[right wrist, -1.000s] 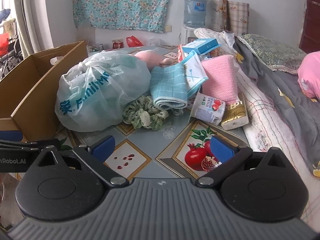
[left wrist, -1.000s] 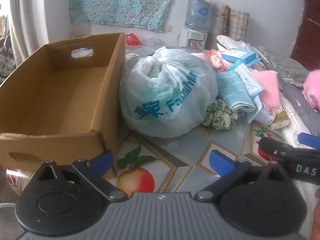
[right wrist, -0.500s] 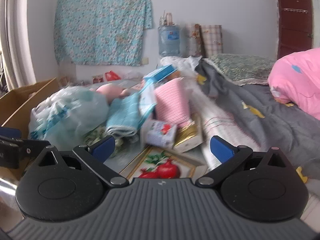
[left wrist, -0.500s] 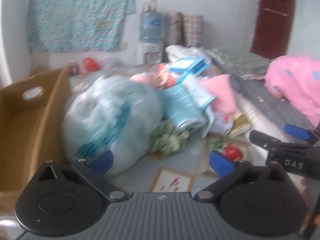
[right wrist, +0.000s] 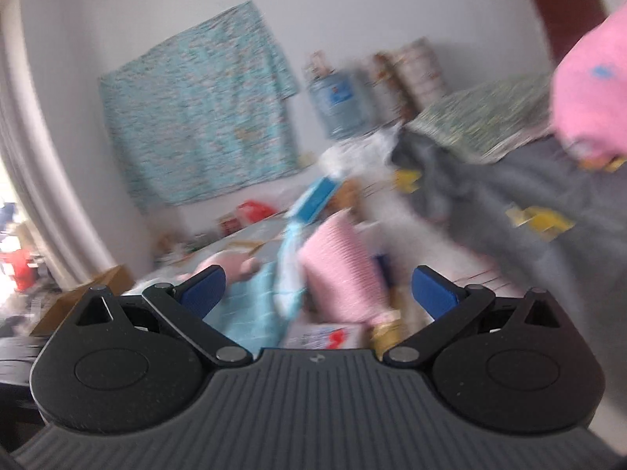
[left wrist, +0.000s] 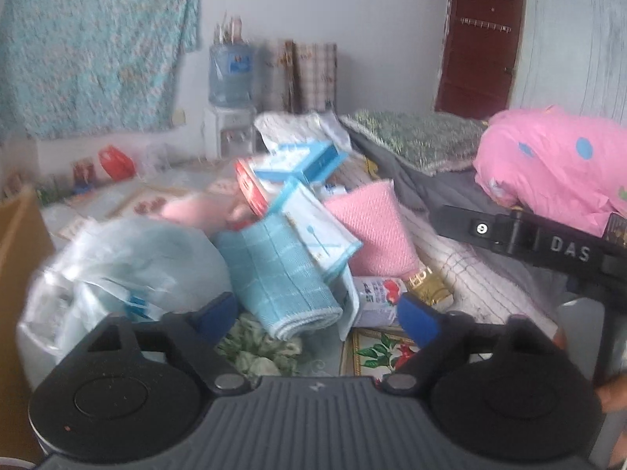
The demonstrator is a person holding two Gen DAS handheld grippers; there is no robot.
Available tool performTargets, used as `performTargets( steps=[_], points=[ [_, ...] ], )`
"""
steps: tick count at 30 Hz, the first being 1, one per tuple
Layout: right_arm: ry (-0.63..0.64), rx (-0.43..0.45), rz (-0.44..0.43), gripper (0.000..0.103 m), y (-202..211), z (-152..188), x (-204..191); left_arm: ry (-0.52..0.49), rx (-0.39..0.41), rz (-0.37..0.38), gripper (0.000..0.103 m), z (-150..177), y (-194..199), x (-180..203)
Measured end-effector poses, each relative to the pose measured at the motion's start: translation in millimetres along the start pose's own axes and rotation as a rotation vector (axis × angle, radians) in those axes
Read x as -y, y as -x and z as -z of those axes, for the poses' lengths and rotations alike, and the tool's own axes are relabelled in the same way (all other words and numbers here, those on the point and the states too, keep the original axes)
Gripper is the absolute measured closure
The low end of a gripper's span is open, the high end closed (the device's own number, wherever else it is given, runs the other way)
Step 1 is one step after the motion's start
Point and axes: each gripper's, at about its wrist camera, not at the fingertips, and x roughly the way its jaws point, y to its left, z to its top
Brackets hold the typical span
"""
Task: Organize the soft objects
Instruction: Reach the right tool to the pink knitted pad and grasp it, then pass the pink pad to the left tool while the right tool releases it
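Note:
A pile of soft things lies on the table: a rolled blue checked towel, a pink knitted cloth, a green scrunchie, a pink plush and a tied plastic bag. My left gripper is open and empty, just short of the towel. My right gripper is open and empty, aimed at the pink cloth and blue towel; its view is blurred. The right gripper's body shows at the right of the left wrist view.
A cardboard box edge stands at the left. Blue cartons, a small pack and a gold packet lie in the pile. A bed with grey blanket and pink bundle is at the right.
Both grippers have swung right and lifted, away from the cardboard box toward the pile and the bed. The right view has tilted and blurred. Both stay open and empty.

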Motion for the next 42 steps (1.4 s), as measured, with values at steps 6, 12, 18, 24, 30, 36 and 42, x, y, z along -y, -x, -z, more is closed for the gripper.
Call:
performTargets(
  steps=[6, 12, 18, 24, 30, 36, 42],
  points=[
    [-0.02, -0.038, -0.002, 0.019, -28.9, 0.9, 4.8, 0.057, -0.074, 0.044, 0.037, -1.4, -24.4, -11.0],
    [-0.038, -0.042, 0.04, 0.031, -60.0, -8.6, 22.9, 0.003, -0.055, 0.067, 0.047, -5.4, -39.3, 3.2],
    [-0.041, -0.104, 0.047, 0.034, -102.9, -8.3, 39.6, -0.018, -0.084, 0.056, 0.058, -6.7, -59.0, 8.5],
    [-0.073, -0.13, -0.001, 0.062, -117.4, -7.4, 47.3, -0.011, -0.087, 0.068, 0.059, -6.8, -63.3, 6.0],
    [-0.047, -0.045, 0.011, 0.071, -97.7, -17.1, 40.8, 0.01, -0.071, 0.082, 0.055, -7.5, -57.7, 4.4],
    [-0.102, 0.011, -0.057, 0.071, -54.5, -27.9, 46.2, -0.004, -0.038, 0.115, 0.035, -7.4, -37.0, 10.7],
    [-0.262, -0.139, -0.26, 0.071, -37.5, -3.6, 51.0, -0.012, -0.031, 0.189, 0.01, -1.8, -14.9, 16.5]
  ],
)
